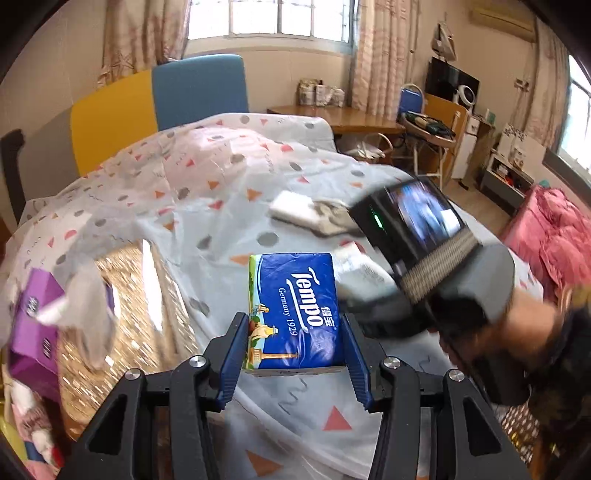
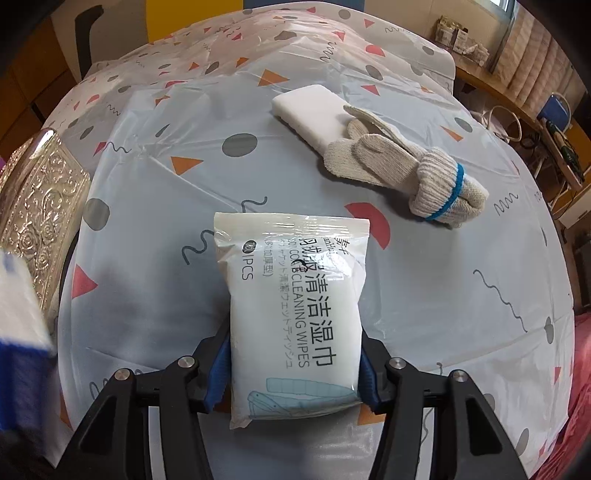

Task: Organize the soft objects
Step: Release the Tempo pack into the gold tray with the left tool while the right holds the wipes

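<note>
Left wrist view: left gripper (image 1: 295,354) clamps the tissue pack (image 1: 293,310) above the table (image 1: 229,210); right gripper (image 2: 291,365) grips the wipes pack (image 2: 295,314); gloves (image 2: 402,170) lie touching the sponge (image 2: 314,110).

Bright daylight enters from the window (image 1: 273,18) far beyond the jaws. Edges bend strongly; things beside the jaws are blurred.

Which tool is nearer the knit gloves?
Right. The right tool, holding the wipes pack, sits close before the knit gloves; the left tool is farther back.
</note>
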